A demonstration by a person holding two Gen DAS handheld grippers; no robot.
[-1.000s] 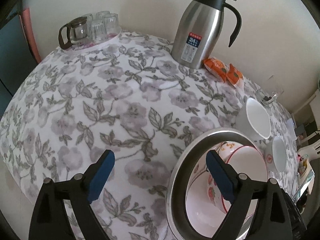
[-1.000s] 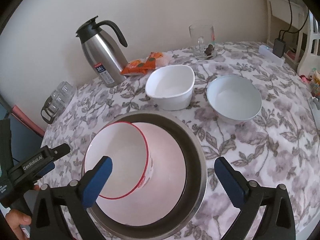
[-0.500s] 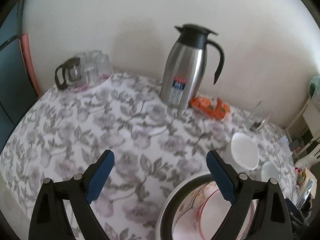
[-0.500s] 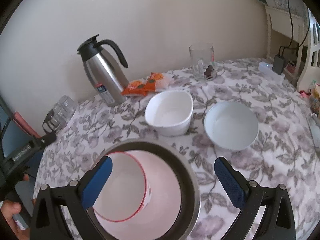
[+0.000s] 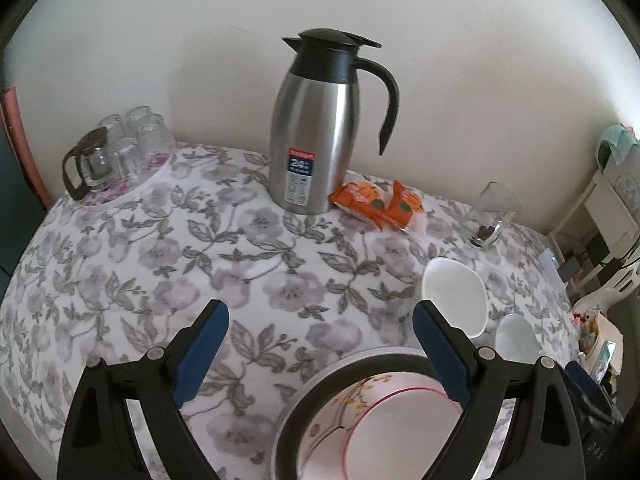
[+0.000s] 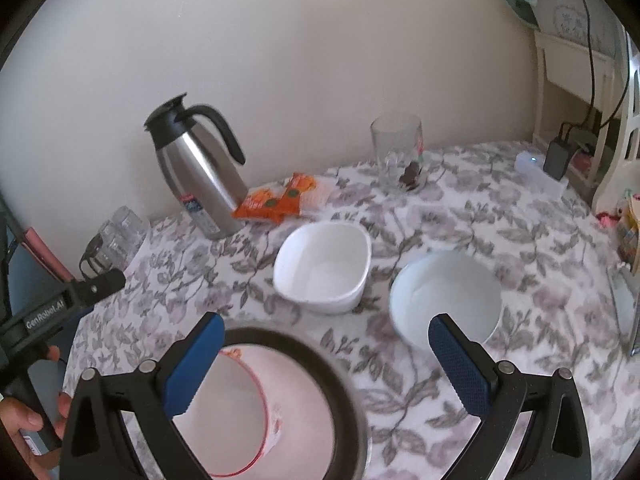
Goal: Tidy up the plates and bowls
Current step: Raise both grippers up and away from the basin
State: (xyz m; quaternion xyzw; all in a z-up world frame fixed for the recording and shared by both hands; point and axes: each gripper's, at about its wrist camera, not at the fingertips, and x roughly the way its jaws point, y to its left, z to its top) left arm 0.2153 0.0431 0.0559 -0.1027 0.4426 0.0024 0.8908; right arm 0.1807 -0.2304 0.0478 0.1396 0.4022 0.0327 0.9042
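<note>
A steel basin (image 5: 304, 408) (image 6: 320, 364) sits at the near edge of the flowered table, with a red-rimmed patterned bowl (image 5: 400, 432) (image 6: 240, 412) inside it. Beyond it stand a white squarish bowl (image 6: 324, 268) (image 5: 456, 296) and a round white bowl (image 6: 444, 300) (image 5: 518, 338). My left gripper (image 5: 320, 320) hangs open above the table, left of the basin, holding nothing. My right gripper (image 6: 324, 344) is open above the basin's far rim, also holding nothing. The left gripper's body (image 6: 52, 312) shows at the left in the right wrist view, held by a hand (image 6: 24, 424).
A steel thermos jug (image 5: 316, 132) (image 6: 196, 176) stands by the wall, with orange snack packets (image 5: 380, 204) (image 6: 280, 200) beside it. A glass mug (image 6: 400, 156) (image 5: 490, 216) is further right. A glass pot with several tumblers (image 5: 116, 148) sits far left. Shelving and cables (image 6: 576, 92) stand right.
Both grippers have pulled back and risen, so the basin now sits lower in each view and more of the table and wall shows. Both stay open.
</note>
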